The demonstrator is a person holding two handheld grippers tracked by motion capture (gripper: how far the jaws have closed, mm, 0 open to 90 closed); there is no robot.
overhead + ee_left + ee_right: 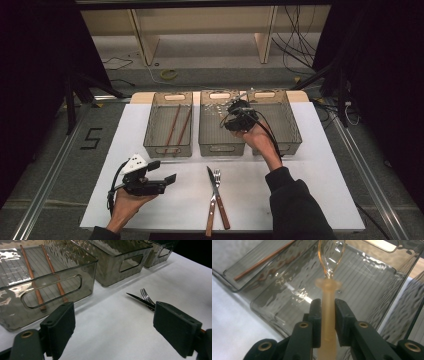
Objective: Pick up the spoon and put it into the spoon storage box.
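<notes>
High view: right tool (235, 111) pinches spoon (329, 302) above middle bin (210, 135).

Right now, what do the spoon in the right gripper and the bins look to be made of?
Spoon: likely plastic or resin, with a matte pale amber handle and a clear glossy bowl you can see through. Middle bin: probably smoky transparent plastic, with rippled walls that catch glare; the chopsticks show through the left bin.
</notes>
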